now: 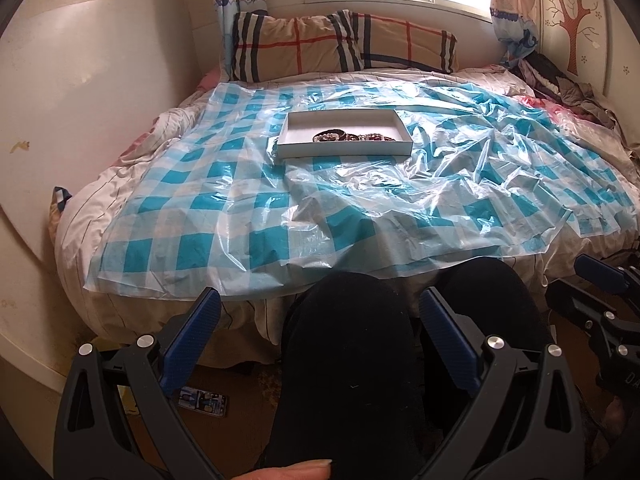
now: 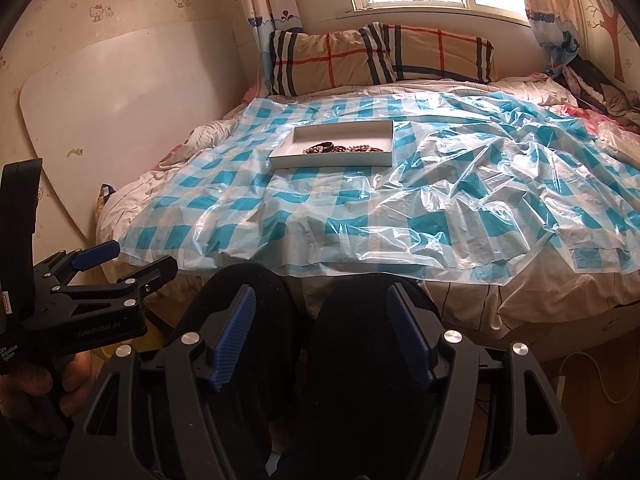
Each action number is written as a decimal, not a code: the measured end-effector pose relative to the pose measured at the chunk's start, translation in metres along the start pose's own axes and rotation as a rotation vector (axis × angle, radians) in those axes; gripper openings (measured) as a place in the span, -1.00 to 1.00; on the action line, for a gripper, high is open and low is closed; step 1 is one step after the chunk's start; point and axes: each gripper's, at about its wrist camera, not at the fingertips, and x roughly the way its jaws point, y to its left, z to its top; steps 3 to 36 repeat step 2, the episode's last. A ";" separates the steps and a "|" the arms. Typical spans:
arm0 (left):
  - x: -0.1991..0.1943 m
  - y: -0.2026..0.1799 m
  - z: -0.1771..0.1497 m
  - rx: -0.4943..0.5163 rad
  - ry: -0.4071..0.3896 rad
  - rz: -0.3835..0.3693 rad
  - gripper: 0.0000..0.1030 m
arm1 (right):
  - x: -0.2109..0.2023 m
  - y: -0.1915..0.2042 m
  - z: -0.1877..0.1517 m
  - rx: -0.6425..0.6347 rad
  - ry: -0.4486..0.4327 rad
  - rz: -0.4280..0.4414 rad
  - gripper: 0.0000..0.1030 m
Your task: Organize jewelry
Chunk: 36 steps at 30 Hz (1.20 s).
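Bed [image 1: 120,184]: rumpled pale quilt under a glossy, crinkled blue-checked plastic sheet [image 1: 248,216]. At its centre, a shallow rectangular white tray [image 1: 288,148] holding dark beaded bracelets [image 1: 352,136]. Near its foot: left gripper [image 1: 320,320] and right gripper [image 2: 322,316], ribbed blue pads apart, empty.

sheet [image 1: 208,216]: blue-white check | tray [image 1: 344,149]: white | pillow [image 1: 344,46]: tan plaid
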 end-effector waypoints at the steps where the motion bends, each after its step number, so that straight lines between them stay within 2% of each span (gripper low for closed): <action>1: 0.000 0.000 0.000 -0.002 0.001 0.003 0.85 | 0.000 0.000 0.000 0.000 0.000 0.000 0.29; 36: -0.001 0.000 0.001 -0.002 0.002 0.006 0.85 | 0.000 0.000 0.000 0.000 0.000 0.000 0.29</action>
